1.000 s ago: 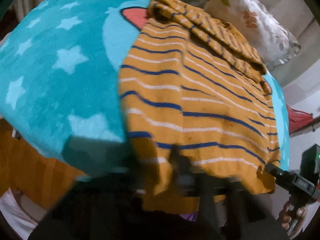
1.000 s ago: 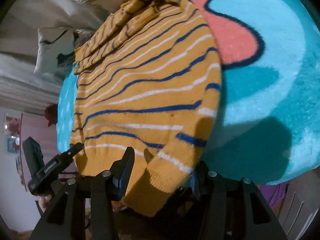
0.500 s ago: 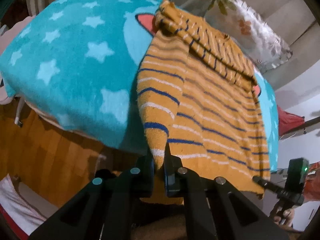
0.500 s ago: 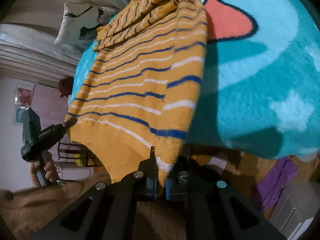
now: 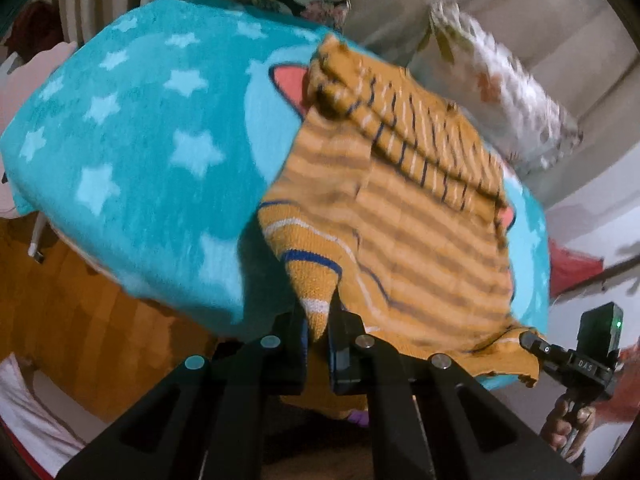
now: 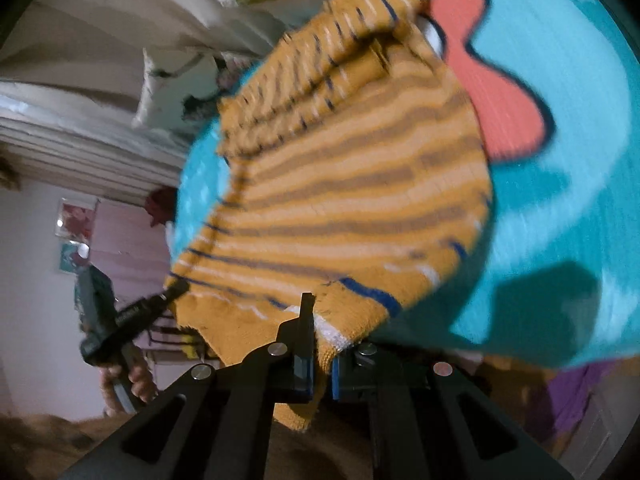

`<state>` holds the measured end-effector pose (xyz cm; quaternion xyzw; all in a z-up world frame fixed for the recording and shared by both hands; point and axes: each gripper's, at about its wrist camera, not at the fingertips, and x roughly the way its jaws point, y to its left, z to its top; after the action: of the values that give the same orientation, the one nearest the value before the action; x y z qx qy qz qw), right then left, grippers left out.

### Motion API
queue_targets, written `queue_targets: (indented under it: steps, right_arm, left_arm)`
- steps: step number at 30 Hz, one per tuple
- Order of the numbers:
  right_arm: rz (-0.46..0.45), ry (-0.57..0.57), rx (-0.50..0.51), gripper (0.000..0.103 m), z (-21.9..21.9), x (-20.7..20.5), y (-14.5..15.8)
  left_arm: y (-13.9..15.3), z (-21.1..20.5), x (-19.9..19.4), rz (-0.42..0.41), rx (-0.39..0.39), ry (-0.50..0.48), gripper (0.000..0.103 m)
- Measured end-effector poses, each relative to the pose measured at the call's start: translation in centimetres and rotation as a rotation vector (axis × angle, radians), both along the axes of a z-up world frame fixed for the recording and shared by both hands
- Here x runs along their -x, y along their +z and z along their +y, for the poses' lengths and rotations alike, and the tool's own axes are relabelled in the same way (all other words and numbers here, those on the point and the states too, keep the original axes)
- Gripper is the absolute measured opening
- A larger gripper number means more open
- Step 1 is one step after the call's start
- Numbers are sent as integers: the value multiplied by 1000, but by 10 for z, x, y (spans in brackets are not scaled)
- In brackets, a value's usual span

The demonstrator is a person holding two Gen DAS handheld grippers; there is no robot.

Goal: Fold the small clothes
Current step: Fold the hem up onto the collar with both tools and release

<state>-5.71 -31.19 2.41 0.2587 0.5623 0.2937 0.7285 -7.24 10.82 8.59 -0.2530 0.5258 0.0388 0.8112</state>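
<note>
On the blanket's (image 5: 132, 168) near edge, a sweater (image 5: 404, 216), mustard with blue and white stripes, is lying spread, its sleeves folded across the far end and its hem hanging past the edge toward both grippers.

Left gripper (image 5: 318, 344): jaws pressed together, pinching the sweater's near left hem corner, which is rising in a narrow peak straight out of the fingers.

Right gripper (image 6: 322, 360): jaws pressed together, pinching the opposite hem corner; a flap of cloth is drooping below and between the fingers.

Each gripper is showing in the other's view at the far hem corner, gripped by a hand.

Blanket: turquoise with pale stars on the left half and a coral shape (image 6: 500, 104) outlined in dark blue beside the sweater's right edge.

Hard to make out: both views are blurring, so the stripes over the sweater's middle are reading as dull brown bands. The sweater's neck is lying hidden under the folded sleeves. Fingertips are being covered by cloth in both views.

Pillows (image 5: 504, 92) are lying beyond the blanket's far edge, patterns smeared.

Writing: small letters on the right gripper's body in the left view, too small to read with certainty.
</note>
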Motion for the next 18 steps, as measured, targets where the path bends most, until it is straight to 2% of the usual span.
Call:
queue_targets:
  steps: [5, 11, 14, 18]
  right_arm:
    - [-73, -52, -71, 6, 6, -50, 36]
    - [-144, -138, -63, 6, 16, -133, 66]
    - [-136, -182, -60, 6, 21, -178, 65]
    - [-69, -259, -68, 6, 19, -231, 43]
  left_arm:
    - [27, 6, -67, -91, -9, -19, 7]
    - [29, 3, -166, -147, -48, -59, 7]
    - [15, 2, -214, -122, -53, -72, 7]
    - [-7, -2, -263, -89, -77, -102, 7]
